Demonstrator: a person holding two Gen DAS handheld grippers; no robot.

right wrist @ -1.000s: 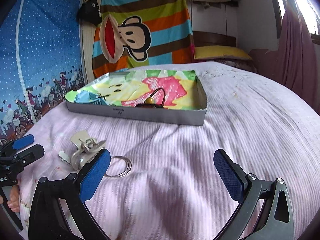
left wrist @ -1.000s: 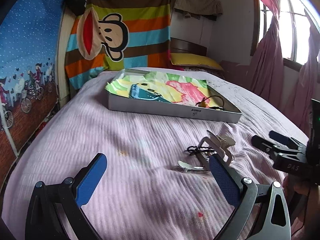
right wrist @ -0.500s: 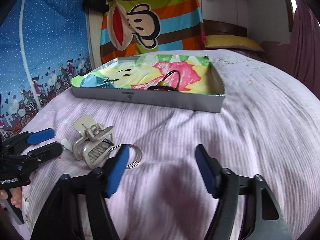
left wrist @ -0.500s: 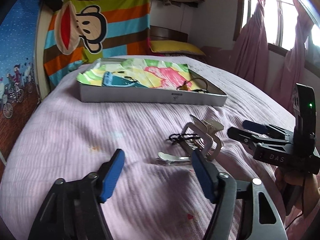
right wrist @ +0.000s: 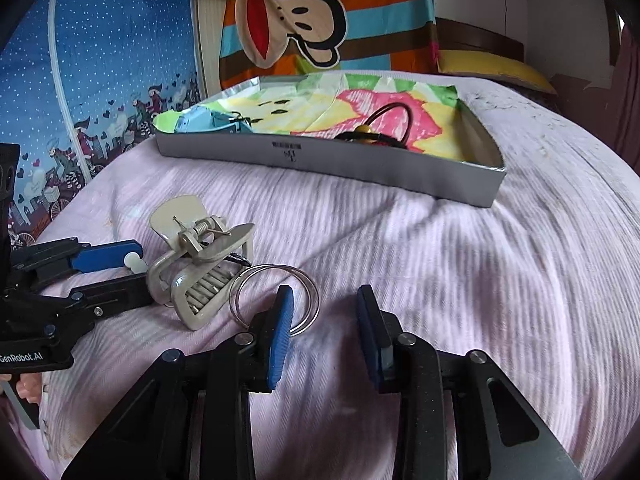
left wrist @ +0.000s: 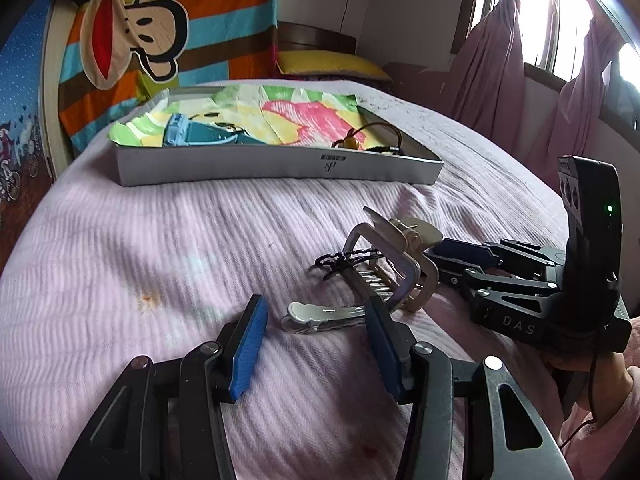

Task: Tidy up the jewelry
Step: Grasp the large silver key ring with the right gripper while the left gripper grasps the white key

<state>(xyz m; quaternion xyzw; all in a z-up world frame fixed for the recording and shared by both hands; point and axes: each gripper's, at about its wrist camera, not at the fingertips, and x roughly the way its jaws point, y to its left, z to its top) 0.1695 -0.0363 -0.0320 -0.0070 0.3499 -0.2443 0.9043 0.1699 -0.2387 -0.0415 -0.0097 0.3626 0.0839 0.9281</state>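
A grey tray lined with bright paper holds a teal strap and a beaded cord. On the pink bedspread lie a beige claw clip, a black hair tie, a slim silver clip and silver bangles. My left gripper is open, its tips either side of the silver clip's near end. My right gripper is open, and its left pad overlaps the bangles' near rim.
The bed drops away at both sides. A striped cartoon-monkey cloth and a yellow pillow are behind the tray, pink curtains at the right. A hand holds the right gripper. Bare bedspread lies right of the bangles.
Both grippers have moved forward and down toward the items, and both jaws have narrowed. The left now straddles the silver clip; the right has reached the bangles.
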